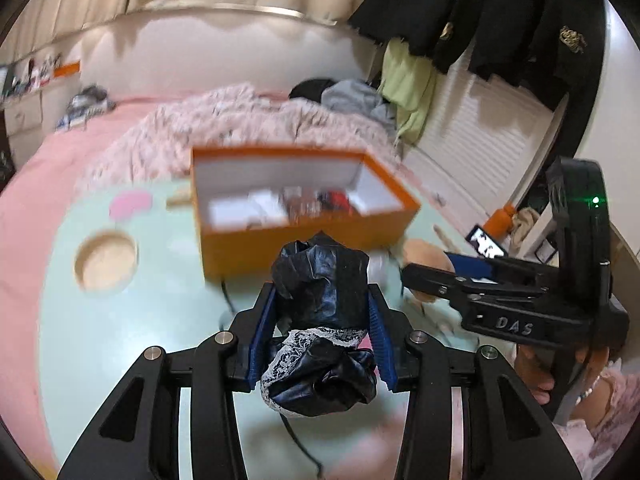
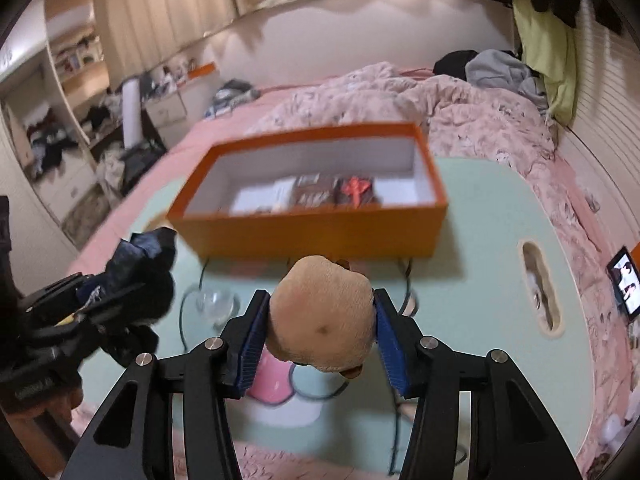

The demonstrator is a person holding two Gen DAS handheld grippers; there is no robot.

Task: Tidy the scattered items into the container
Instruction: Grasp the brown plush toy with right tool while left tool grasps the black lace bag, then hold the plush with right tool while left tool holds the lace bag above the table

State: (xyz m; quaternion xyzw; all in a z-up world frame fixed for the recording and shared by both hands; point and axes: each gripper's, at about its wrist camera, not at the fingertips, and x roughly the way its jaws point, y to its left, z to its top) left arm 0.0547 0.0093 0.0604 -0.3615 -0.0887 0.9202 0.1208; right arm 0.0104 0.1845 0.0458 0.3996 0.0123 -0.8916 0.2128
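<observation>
Orange cardboard box (image 2: pixel 312 236), open-topped w/ white lining, sits mid-way on the pale green tabletop (image 2: pixel 492 248); a few small packets already lie on its floor.

Left of the box: left gripper (image 1: pixel 322 312) pinches a crumpled black shiny garment w/ white lace trim (image 1: pixel 324 320), blue pads (image 1: pixel 262 328) pressed into its sides, held above the table short of the box's near wall. Risk as I see it: the bundle is loose and slippery, part of it sags below the pads, so it could slide out or snag on the box rim on the way in.

Just in front of the box, nearer its middle: right gripper (image 2: pixel 322 320) clamps a tan plush toy (image 2: pixel 322 316) by its round part. Squashy stuff; grip looks only partial, so it may pop free.

Both tools are near each other heading for one opening, so they could bump.

In the way: thin black cable (image 2: pixel 192 300) looped on the table before the box, plus a small clear glass-like piece (image 2: pixel 214 304), too blurred to identify. Right of the box: an oval cut-out (image 2: pixel 540 292) in the tabletop and, further off, a lit phone (image 2: pixel 626 284) on the pink bedding.
</observation>
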